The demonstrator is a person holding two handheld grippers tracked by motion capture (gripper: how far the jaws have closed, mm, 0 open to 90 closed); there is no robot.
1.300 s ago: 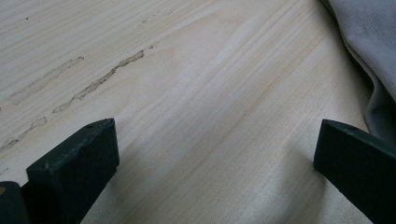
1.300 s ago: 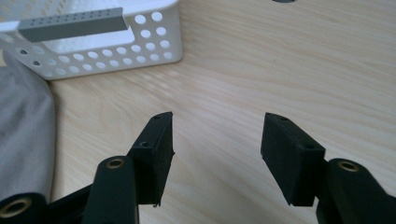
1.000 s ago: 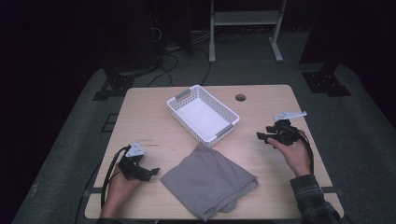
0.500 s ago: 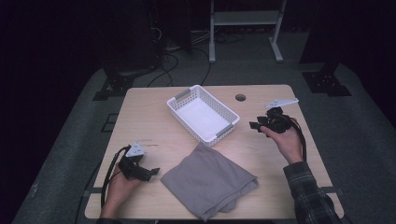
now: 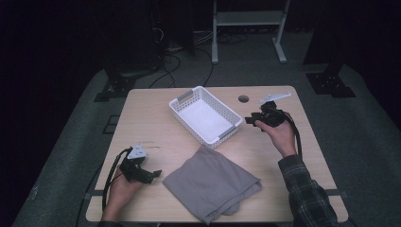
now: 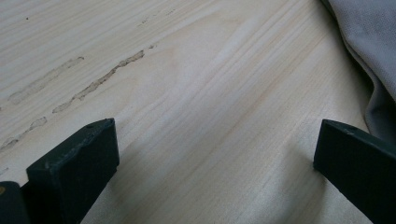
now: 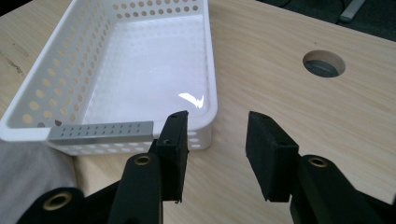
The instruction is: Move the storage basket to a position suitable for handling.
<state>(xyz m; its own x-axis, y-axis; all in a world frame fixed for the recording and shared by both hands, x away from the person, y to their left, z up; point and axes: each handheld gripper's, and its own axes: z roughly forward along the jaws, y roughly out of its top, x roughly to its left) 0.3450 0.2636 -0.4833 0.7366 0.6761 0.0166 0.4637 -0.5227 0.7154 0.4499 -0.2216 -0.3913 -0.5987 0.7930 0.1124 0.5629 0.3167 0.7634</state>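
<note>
Basket (image 5: 206,121): white, perforated, empty, mid-worktop (image 5: 156,109) | Cloth (image 5: 212,183): grey, folded, near edge, just in front of basket | Right tool (image 5: 252,120): beside basket's near corner, jaws just been narrowing, nothing between them, released | Left tool (image 5: 155,175): resting on worktop left of cloth, jaws wide, released.

White basket (image 5: 206,120) at counter (image 5: 156,118) centre, angled 10-to-4 o'clock. Right gripper (image 5: 263,118) just off its 3 o'clock end, jaws just been closing, nothing btwn them. Grey cloth (image 5: 213,183) at 6 o'clock. Left gripper (image 5: 142,170) at 8 o'clock, near cloth.
</note>
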